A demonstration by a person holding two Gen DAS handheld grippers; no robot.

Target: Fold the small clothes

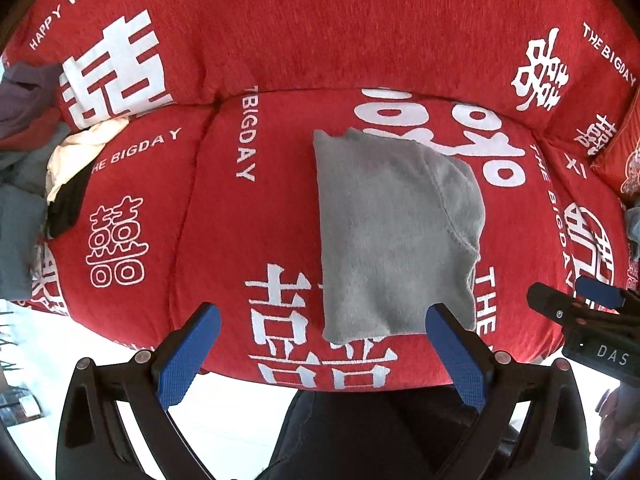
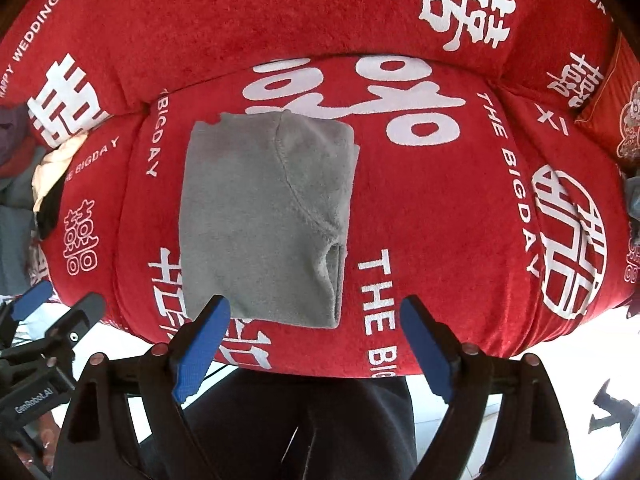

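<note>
A grey knit garment [image 1: 392, 236] lies folded into a rough rectangle on the red sofa seat [image 1: 248, 220]; it also shows in the right wrist view [image 2: 264, 220]. My left gripper [image 1: 324, 328] is open and empty, hovering at the garment's near edge. My right gripper [image 2: 316, 320] is open and empty, just in front of the garment's near right corner. The right gripper shows at the far right of the left wrist view [image 1: 576, 304]. The left gripper shows at the lower left of the right wrist view [image 2: 60, 308].
The sofa is covered in red fabric with white characters and a backrest [image 1: 320, 20] behind. A pile of other clothes [image 1: 40, 152] sits on the left end of the seat. A red cushion [image 2: 616, 112] lies at the right. White floor [image 1: 224, 416] shows below the seat edge.
</note>
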